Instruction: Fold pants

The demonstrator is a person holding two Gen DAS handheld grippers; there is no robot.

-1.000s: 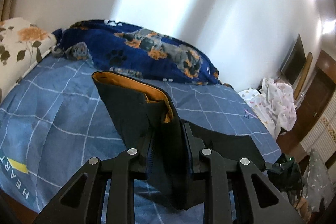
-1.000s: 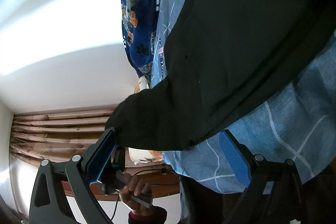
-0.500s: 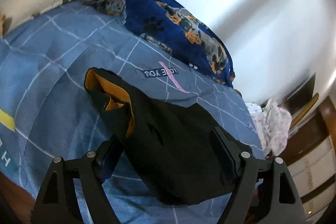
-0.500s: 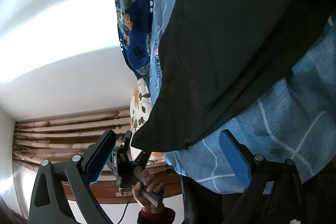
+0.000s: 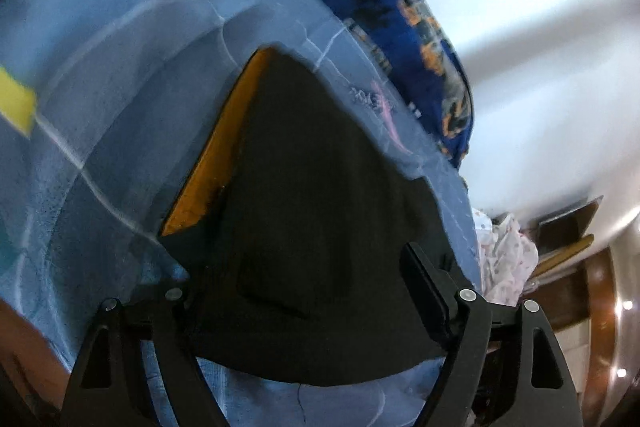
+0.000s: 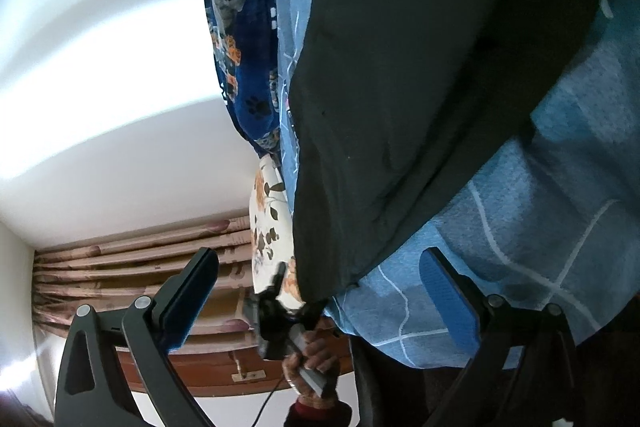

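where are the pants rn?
The black pants lie on the blue checked bedsheet, centre of the left wrist view between the open left hand-held gripper fingers, orange lining toward the left, dark blue blanket beyond.

We see the black matt cloth pants (image 5: 320, 227) with an orange fabric lining, lying on the blue checked woven bedsheet (image 5: 120, 87). The plush dark-blue printed blanket (image 6: 240, 27) looks fleecy; our matt black plastic fingers (image 6: 188, 291) carry blue ribbed pads.

A bed (image 5: 120, 75) with a blue checked sheet stands against a white wall (image 5: 520, 27), a dark blue dog-print blanket (image 5: 404, 7) along it. Striped curtains (image 6: 140, 259) hang beyond a floral pillow (image 6: 268, 219).
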